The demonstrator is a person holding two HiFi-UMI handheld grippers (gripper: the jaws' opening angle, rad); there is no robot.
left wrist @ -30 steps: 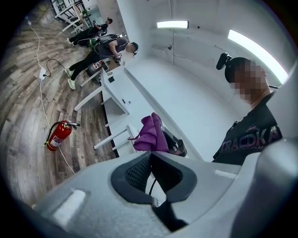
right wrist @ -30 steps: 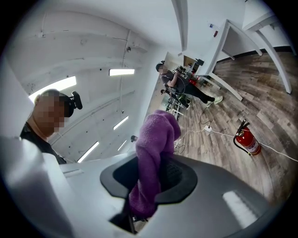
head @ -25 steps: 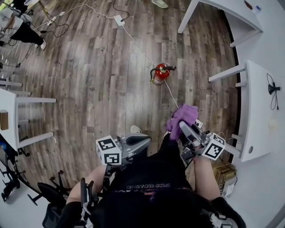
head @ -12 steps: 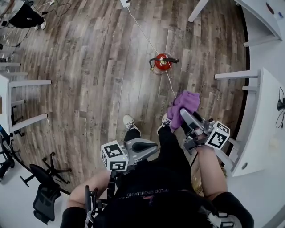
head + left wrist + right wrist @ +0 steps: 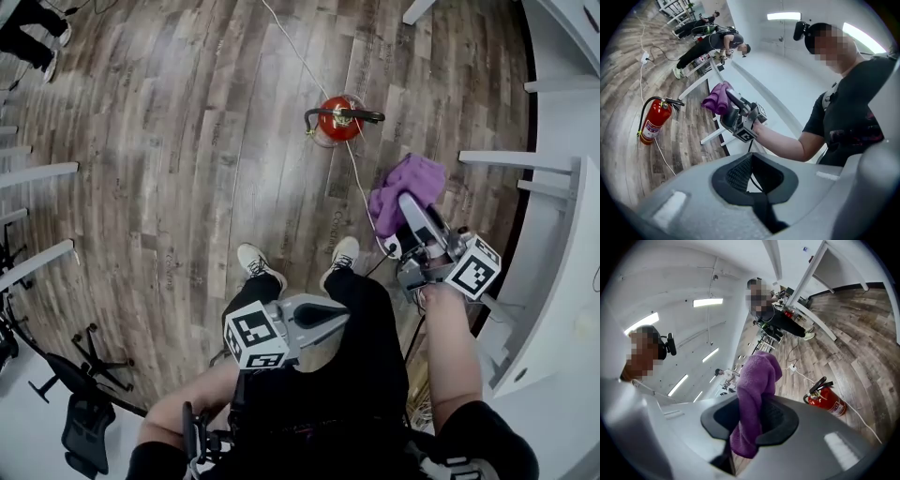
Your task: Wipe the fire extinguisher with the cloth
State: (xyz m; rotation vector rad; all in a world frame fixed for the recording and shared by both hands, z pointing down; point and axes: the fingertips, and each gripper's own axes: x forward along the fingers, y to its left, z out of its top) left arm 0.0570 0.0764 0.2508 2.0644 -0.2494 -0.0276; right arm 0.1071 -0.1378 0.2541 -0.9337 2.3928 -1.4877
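Right gripper: jaws clamped on purple cloth, carried nearer the red fire extinguisher than a second ago; no contact yet. Left gripper: jaws together, empty.

Probably a lab or office: white desks, wood-look floor, ceiling strip lights, swivel chair.

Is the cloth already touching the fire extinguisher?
No, the cloth sits in the right gripper, apart from the extinguisher standing on the floor.
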